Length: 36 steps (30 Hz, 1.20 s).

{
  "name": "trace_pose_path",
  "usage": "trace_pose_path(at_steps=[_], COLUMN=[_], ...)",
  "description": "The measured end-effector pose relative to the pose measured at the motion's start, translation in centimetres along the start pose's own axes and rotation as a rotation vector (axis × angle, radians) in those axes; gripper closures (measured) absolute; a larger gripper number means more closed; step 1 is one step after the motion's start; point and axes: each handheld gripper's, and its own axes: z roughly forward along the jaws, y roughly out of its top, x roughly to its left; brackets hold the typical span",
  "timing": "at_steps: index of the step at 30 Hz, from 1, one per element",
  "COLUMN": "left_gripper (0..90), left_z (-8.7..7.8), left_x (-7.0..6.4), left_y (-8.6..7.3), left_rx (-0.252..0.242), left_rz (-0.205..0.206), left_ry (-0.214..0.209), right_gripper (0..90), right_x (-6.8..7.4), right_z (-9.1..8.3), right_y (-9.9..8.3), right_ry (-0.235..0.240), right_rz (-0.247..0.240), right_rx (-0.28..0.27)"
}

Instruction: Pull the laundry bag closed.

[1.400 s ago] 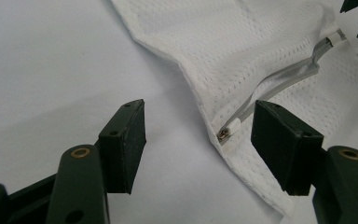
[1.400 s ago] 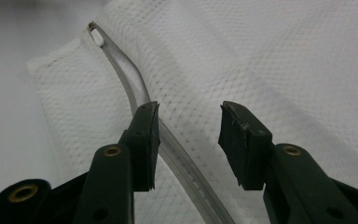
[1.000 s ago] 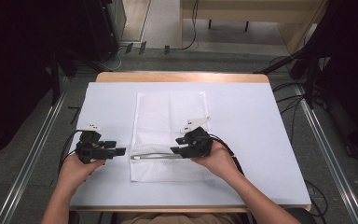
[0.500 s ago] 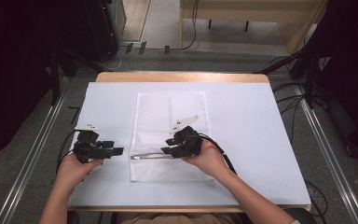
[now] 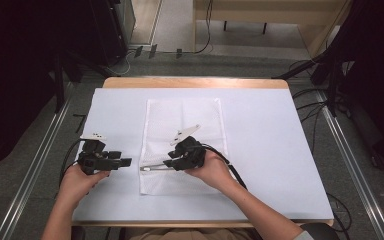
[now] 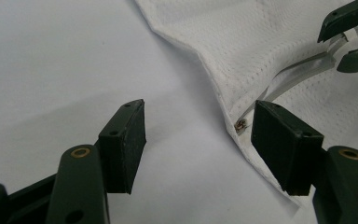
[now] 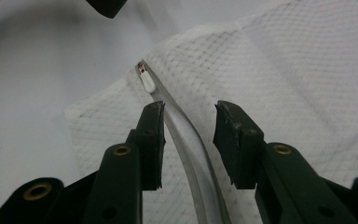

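So my right gripper [image 7: 186, 140] sits over the near part of the white mesh bag [image 5: 182, 145], jaws parted, straddling the zipper tape [image 7: 186, 154] without pinching it; the white zipper pull [image 7: 147, 83] lies just ahead of the fingertips, at the left end of the zipper, close to the bag's left edge. In the high view that same gripper [image 5: 177, 162] rests on the bag with the zipper running left from it toward the near-left corner. My left gripper [image 5: 117, 162] hovers to the left of the bag over the bare white table cover [image 5: 280, 150], jaws spread and gripping nothing; in its own view the left gripper [image 6: 198, 140] points at the bag's left edge [image 6: 214, 93], where the small metal end of the zipper [image 6: 239, 124] peeks out just beside the right jaw.

Judging from this, the pull stands at one end of its travel, though I cannot tell whether the zipper is closed or open; neither pull nor fabric is gripped. What seems left: pin the bag's left edge with the left gripper, close the right on the pull, and draw it along.
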Motion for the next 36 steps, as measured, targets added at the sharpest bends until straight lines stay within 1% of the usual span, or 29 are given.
trace_pose_path(at_steps=[1, 3, 5, 7, 13, 17, 18, 19, 20, 28, 32, 33, 35, 36], left_gripper=[36.0, 36.0, 36.0, 36.0, 36.0, 36.0, 36.0, 36.0, 36.0, 36.0, 36.0, 36.0, 36.0, 36.0], left_z=[0.0, 0.0, 0.0, 0.0, 0.0, 0.0, -0.1, -0.1, -0.1, 0.0, -0.1, -0.1, -0.2, -0.2], left_x=[0.0, 0.1, 0.1, 0.1, 0.1, 0.2, 0.2, 0.2, 0.2, 0.2, 0.2, 0.2, 0.3, 0.4], left_y=[0.0, 0.0, 0.0, 0.0, 0.0, 0.0, 0.0, 0.0, 0.0, 0.0, 0.0, 0.0, -0.1, -0.1], left_rx=[0.002, 0.007, 0.006, 0.004, 0.005, 0.002, 0.001, -0.001, -0.002, -0.002, -0.001, -0.001, -0.008, -0.008], left_rz=[0.001, 0.005, 0.003, 0.003, 0.003, 0.002, 0.002, 0.003, 0.003, 0.003, 0.006, 0.006, 0.0, -0.003], left_ry=[0.004, 0.005, 0.004, 0.003, 0.003, 0.003, 0.004, 0.004, 0.004, 0.0, 0.002, 0.002, 0.0, 0.0], right_gripper=[64.1, 62.3, 62.3, 64.5, 68.7, 75.7, 77.8, 78.4, 79.0, 80.2, 79.9, 79.9, 80.0, 79.9], right_x=[0.1, 0.4, 0.5, 0.7, 1.0, 1.4, 1.5, 1.5, 1.5, 1.6, 1.6, 1.6, 1.7, 1.8], right_z=[0.1, 0.5, 0.8, 1.2, 2.1, 3.1, 3.2, 3.4, 3.7, 4.7, 5.7, 5.7, 6.2, 6.3], right_y=[0.1, 0.3, 0.4, 0.5, 0.7, 0.9, 1.0, 1.0, 1.0, 1.2, 1.5, 1.5, 1.8, 1.9], right_ry=[0.004, 0.001, 0.007, 0.023, 0.038, 0.058, 0.057, 0.055, 0.062, 0.07, 0.068, 0.068, 0.075, 0.074], right_rz=[-0.004, -0.028, -0.03, -0.028, -0.03, -0.032, -0.03, -0.022, -0.018, -0.024, -0.011, -0.011, -0.02, -0.016], right_rx=[0.004, 0.007, 0.012, 0.012, 0.022, 0.026, 0.035, 0.039, 0.039, 0.047, 0.067, 0.067, 0.069, 0.067])
